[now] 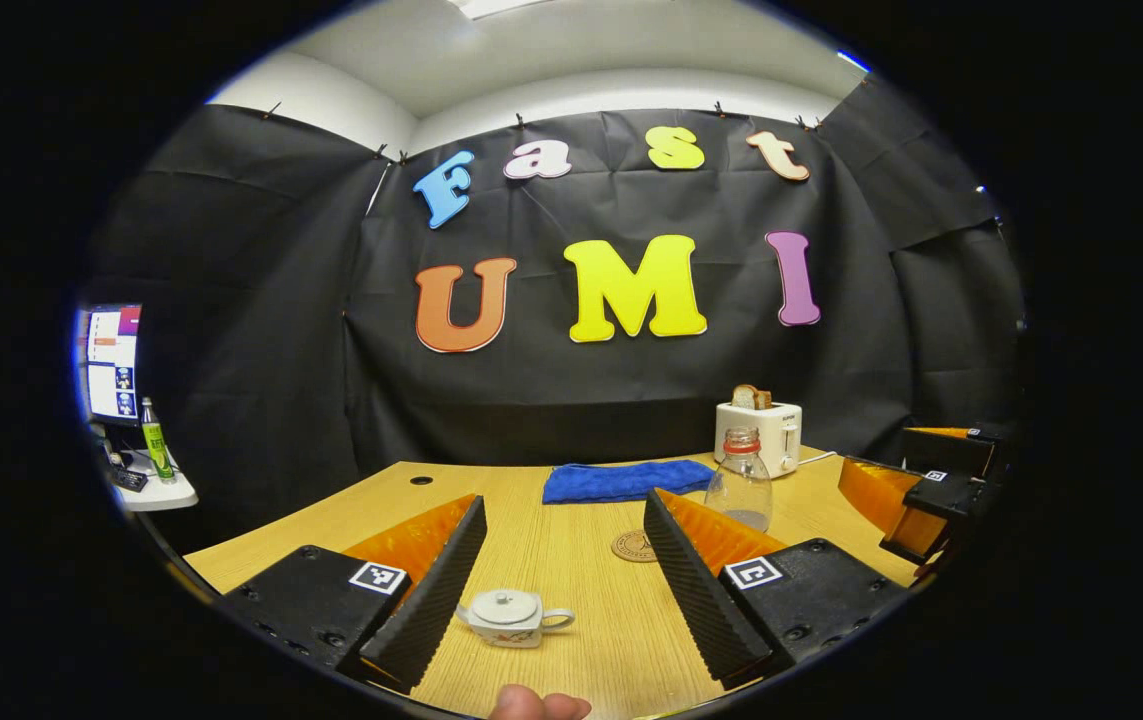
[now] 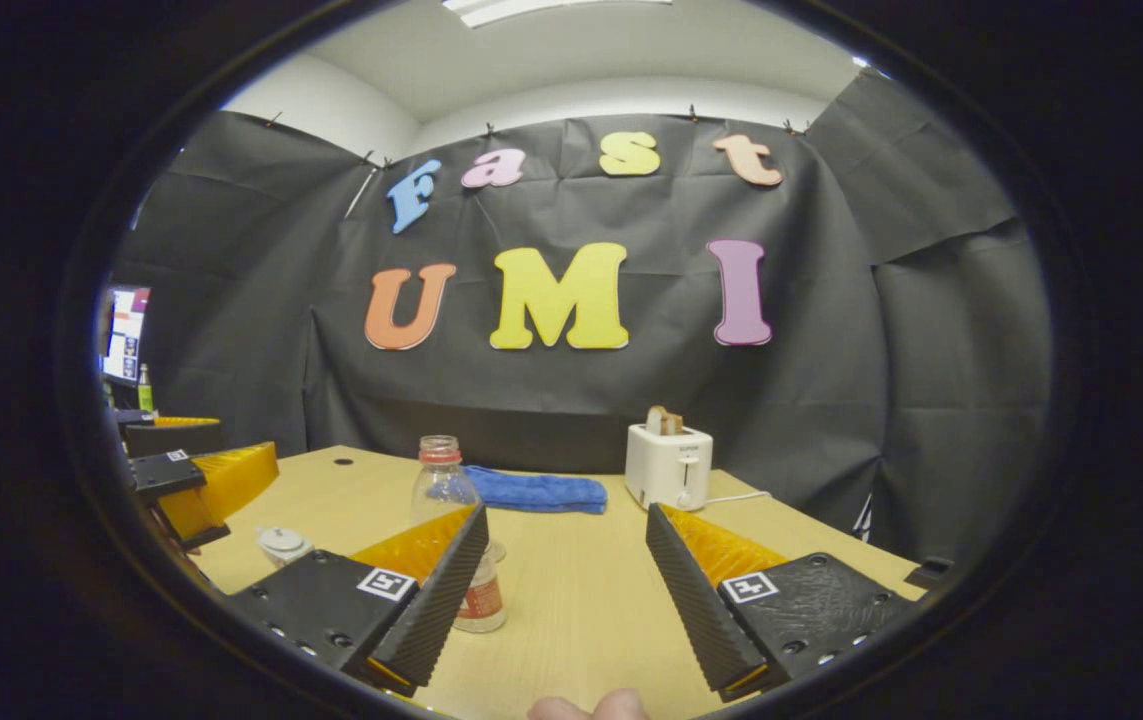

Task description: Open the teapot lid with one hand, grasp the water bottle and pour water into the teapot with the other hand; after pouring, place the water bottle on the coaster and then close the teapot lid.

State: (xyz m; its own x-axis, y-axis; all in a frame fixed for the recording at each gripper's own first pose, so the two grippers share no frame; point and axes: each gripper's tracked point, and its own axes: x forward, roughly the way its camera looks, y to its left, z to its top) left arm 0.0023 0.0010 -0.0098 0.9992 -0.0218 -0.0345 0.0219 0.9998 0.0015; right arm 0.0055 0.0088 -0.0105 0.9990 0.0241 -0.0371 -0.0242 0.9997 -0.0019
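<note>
Gaping wide, the left gripper (image 1: 566, 570) holds nothing: its two fingers stand well apart over the table (image 1: 571, 500), touching no object. In the left gripper view the teapot (image 1: 509, 617) sits on the table low between those fingers, closer to the left one, lid (image 1: 504, 604) on, handle pointing right. Beyond it lies the coaster (image 1: 634, 546), bare, just beside the right finger's inner edge. The bottle (image 1: 739, 482) stands upright farther back and right, uncapped, with a little water in the bottom. It is apart from the coaster.

The right gripper (image 2: 566, 575) is likewise spread wide and grips nothing. In the right gripper view the bottle (image 2: 454, 530) stands just behind the left finger (image 2: 436, 590), which covers part of it; whether they touch I cannot tell. The teapot (image 2: 283, 545) shows small at far left, near the other gripper (image 2: 201, 485).

Counted: one teapot, one bottle, one coaster, two grippers. Also one blue towel (image 1: 628, 480) folded at the back of the table, and one white toaster (image 1: 759, 435) with bread in its slot, behind the bottle. A fingertip (image 1: 536, 706) of the holding hand peeks in at the bottom edge of each view. At far left a side shelf (image 1: 156, 490) carries one green bottle (image 1: 155, 440) beneath a monitor (image 1: 113, 362).
</note>
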